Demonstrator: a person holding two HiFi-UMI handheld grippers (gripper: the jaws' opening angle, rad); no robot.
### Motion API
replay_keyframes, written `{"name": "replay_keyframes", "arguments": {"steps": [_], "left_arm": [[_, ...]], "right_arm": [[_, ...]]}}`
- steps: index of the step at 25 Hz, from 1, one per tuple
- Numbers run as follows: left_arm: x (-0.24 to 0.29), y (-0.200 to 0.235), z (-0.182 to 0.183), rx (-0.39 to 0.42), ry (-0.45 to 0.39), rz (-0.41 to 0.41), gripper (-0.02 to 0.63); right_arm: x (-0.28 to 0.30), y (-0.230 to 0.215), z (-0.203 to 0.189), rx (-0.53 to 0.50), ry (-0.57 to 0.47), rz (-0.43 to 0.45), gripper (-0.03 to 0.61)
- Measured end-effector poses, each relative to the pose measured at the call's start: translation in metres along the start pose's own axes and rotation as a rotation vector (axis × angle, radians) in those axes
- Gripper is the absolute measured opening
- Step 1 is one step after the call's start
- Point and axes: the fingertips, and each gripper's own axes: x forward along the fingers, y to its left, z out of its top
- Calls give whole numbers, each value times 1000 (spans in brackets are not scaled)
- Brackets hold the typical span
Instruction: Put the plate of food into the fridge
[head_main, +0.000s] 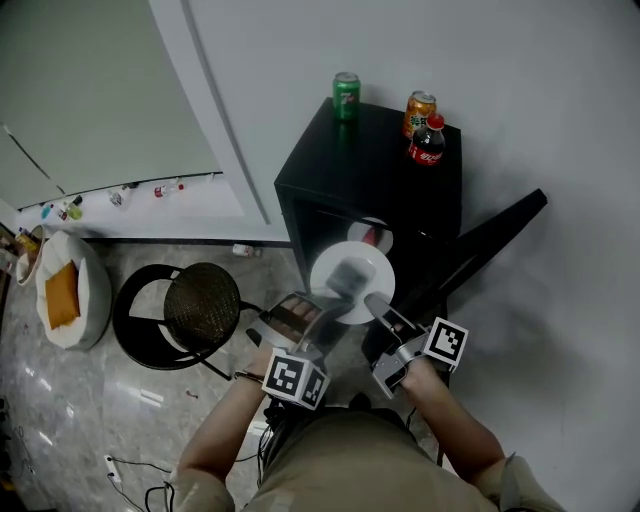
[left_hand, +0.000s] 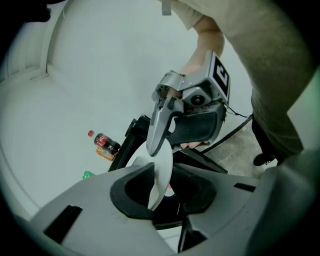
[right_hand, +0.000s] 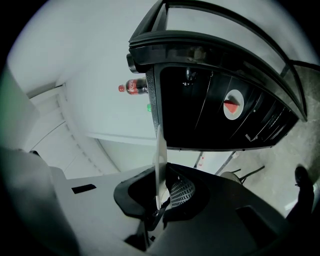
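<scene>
The round white plate (head_main: 378, 268) was positioned in front of the black compact fridge (head_main: 385, 175), below its top edge, supported between both grippers. The right gripper (right_hand: 160, 202) had its jaws clamped on one rim. The left gripper (left_hand: 161, 197) had its jaws narrowly parted, with the opposite rim standing between them.

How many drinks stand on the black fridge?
3: a green metal can far left, an orange metal can to the right, and a red-capped dark cola bottle just in front of that one.
</scene>
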Motion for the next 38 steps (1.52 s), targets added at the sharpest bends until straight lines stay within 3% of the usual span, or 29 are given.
{"name": "replay_keyframes", "arguments": {"steps": [5, 16, 22, 27, 32, 34, 37, 38], "left_arm": [[-1, -12, 3, -98, 35, -28, 154], [-6, -26, 12, -206, 91, -19, 195], [-14, -37, 6, -322, 88, -16, 210], [-29, -20, -18, -453, 35, 33, 210], [-46, 5, -64, -603, -3, 101, 208], [-52, 7, -84, -650, -13, 108, 178], [-55, 2, -114, -681, -9, 99, 26], [-56, 0, -122, -682, -2, 91, 17]], "right_arm": [[-9, -7, -1, 20, 7, -7, 34], [-25, -13, -2, 19, 44, 5, 32], [-33, -35, 1, 29, 38, -45, 32], [-32, -40, 3, -6, 23, -81, 32], [-16, -42, -1, -59, -4, -69, 32], [-5, -42, -8, -59, -12, -65, 32], [11, -45, -17, -54, -31, -51, 32], [16, -45, -20, -51, -41, -42, 32]]}}
